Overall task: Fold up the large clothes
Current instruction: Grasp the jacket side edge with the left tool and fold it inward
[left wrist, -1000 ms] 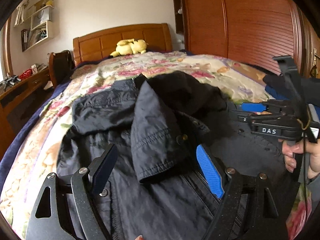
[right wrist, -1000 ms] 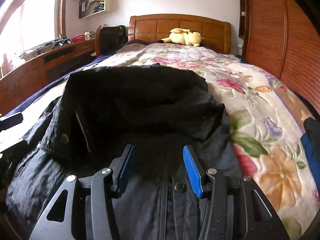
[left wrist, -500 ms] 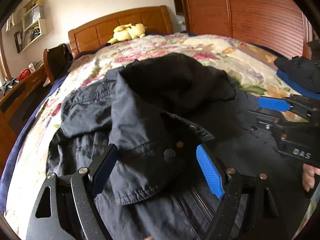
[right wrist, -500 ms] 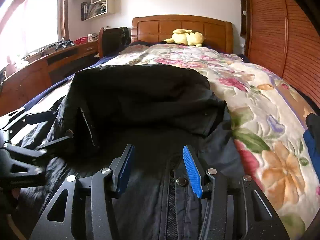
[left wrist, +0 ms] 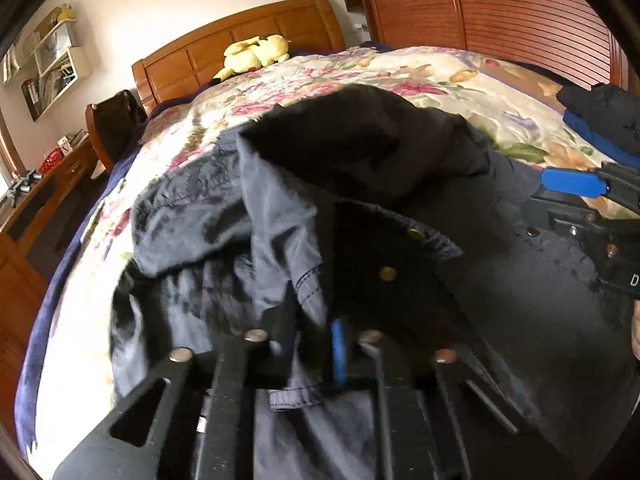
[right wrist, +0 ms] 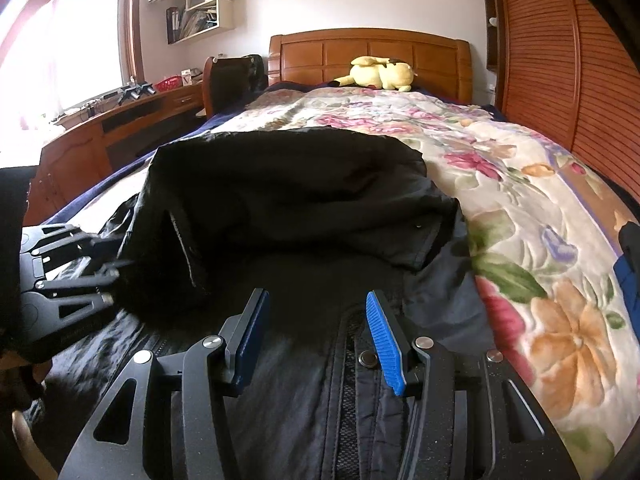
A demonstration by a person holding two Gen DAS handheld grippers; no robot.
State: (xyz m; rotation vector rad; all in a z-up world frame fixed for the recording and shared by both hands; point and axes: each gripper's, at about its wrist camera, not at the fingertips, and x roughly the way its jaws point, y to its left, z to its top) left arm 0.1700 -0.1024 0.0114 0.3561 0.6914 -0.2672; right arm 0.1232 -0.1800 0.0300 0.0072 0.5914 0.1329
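Note:
A large dark jacket [left wrist: 360, 208] lies spread on the floral bedspread [left wrist: 400, 76], its hood and a sleeve folded over the body; it also fills the right wrist view [right wrist: 288, 200]. My left gripper [left wrist: 312, 340] is shut on the cuff end of the folded sleeve, fabric pinched between its pads. It shows at the left of the right wrist view [right wrist: 104, 272]. My right gripper [right wrist: 316, 332] is open and empty, just above the jacket's zipper and snap placket. It shows at the right edge of the left wrist view [left wrist: 576, 196].
A yellow plush toy [right wrist: 380, 74] lies by the wooden headboard [right wrist: 368, 54]. A desk [right wrist: 112, 120] and chair [right wrist: 232, 80] stand left of the bed. Folded dark and blue clothes [left wrist: 600, 120] sit at the bed's right side, by the wooden wardrobe [right wrist: 560, 60].
My left gripper moved forward and closed on the sleeve end; it was open before. My right gripper stayed open and barely moved.

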